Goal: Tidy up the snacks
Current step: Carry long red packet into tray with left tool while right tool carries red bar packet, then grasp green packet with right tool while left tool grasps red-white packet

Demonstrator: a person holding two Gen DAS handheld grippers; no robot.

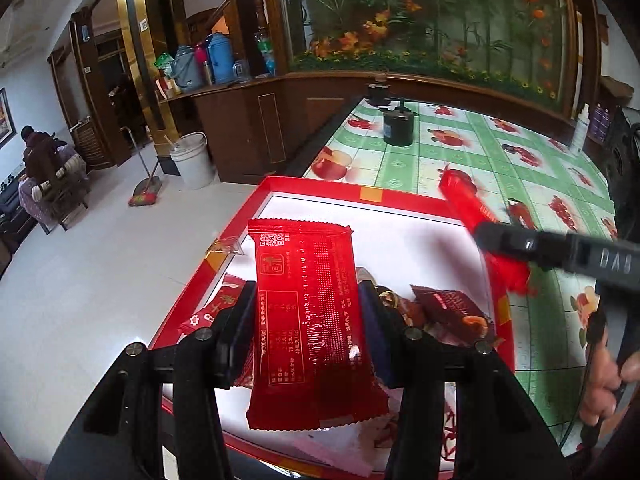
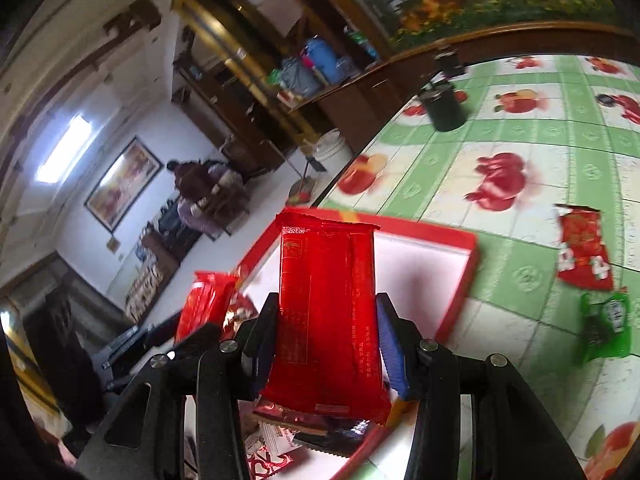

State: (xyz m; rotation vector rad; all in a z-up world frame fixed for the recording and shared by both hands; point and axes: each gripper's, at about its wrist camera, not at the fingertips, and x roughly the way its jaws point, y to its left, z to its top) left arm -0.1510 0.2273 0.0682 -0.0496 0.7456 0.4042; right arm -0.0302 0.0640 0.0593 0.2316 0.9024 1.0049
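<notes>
My left gripper (image 1: 308, 316) is shut on a red snack packet (image 1: 308, 320), held over a red-rimmed white tray (image 1: 320, 196) with several dark and red snack packets (image 1: 448, 312) in its near part. My right gripper (image 2: 326, 340) is shut on a second red snack packet (image 2: 326, 308), also above the tray (image 2: 460, 280). In the left wrist view the right gripper (image 1: 492, 240) comes in from the right over the tray's right rim with its red packet (image 1: 464, 200). The left gripper's packet (image 2: 206, 304) shows at the left in the right wrist view.
The tray sits at the corner of a table with a green fruit-print cloth (image 1: 480, 152). A red packet (image 2: 584, 248) and a green packet (image 2: 606, 328) lie on the cloth (image 2: 500, 128) right of the tray. A black jar (image 1: 398, 126) stands farther back. A person's hand (image 1: 604, 380) holds the right gripper.
</notes>
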